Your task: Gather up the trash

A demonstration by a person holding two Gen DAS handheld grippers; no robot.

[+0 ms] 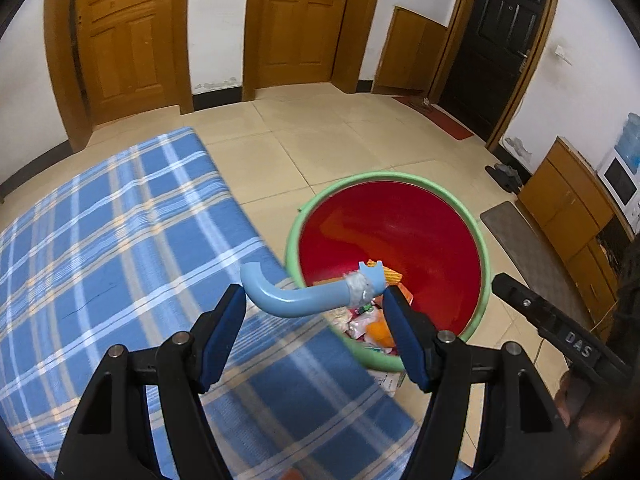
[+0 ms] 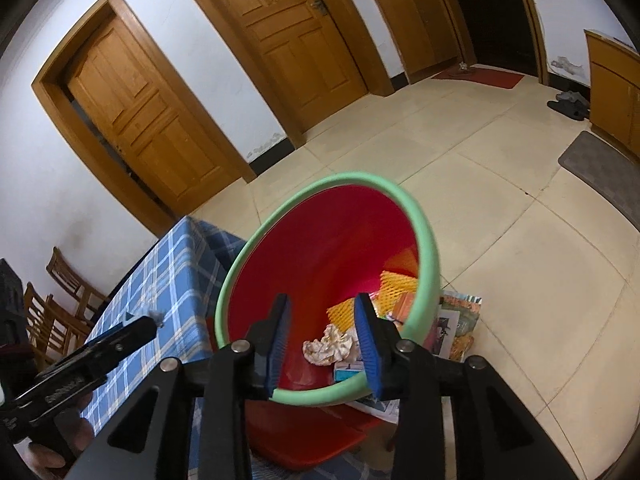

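Looking at the left wrist view, the left hand-held gripper has its pads spread wide and a curved light-blue plastic tube sits right between the fingertips, apparently loose, not pinched. The tube runs mostly left-right across the lower middle of the frame: hooked end up on the left over the blue plaid desk, taped end with a notched tip pointing right over the red bin with the green rim. Honestly I'd say the trick here is getting the whole thing past the rim before letting it fall, since half is over the cloth. The right hand-held gripper is spread too, holding nothing, aimed into the bin mouth in the lower middle of its view, where crumpled paper and orange netting lie.
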